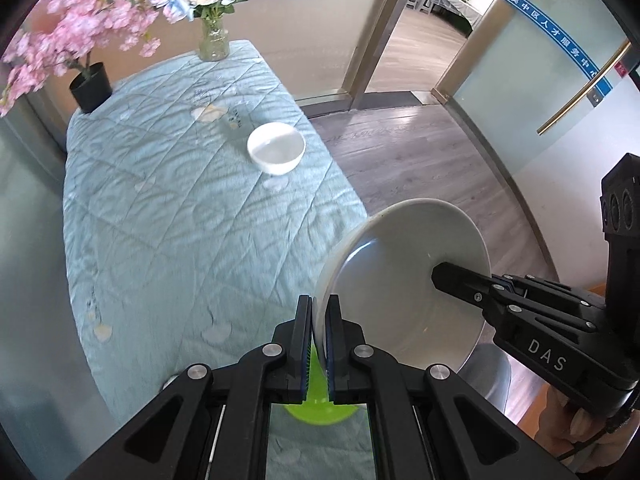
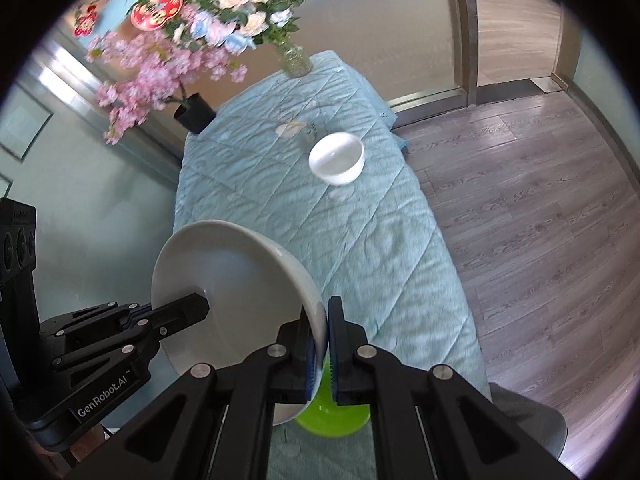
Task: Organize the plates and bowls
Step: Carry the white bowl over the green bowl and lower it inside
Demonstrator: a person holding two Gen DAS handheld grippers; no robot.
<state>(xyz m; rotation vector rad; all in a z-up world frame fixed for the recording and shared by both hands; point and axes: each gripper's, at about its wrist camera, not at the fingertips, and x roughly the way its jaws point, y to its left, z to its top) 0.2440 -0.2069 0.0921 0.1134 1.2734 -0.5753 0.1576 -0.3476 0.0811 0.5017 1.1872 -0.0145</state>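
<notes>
Two grippers, left gripper (image 1: 319,320) and right gripper (image 2: 324,330), have their jaws clenched on opposite rims of the large white bowl (image 1: 404,276) above the desk (image 1: 168,216); we judge level, matched movement essential.

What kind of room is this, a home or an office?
Probably an office or service-centre lobby, not a home: frosted glass doors with a blue lettered strip, wood-look flooring, and a quilt-covered table with flower arrangements.

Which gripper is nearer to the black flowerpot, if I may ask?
Left, probably. The left gripper clamps the white plate at its rim on the black flowerpot side; the right gripper clamps the opposite rim, farther away.
</notes>
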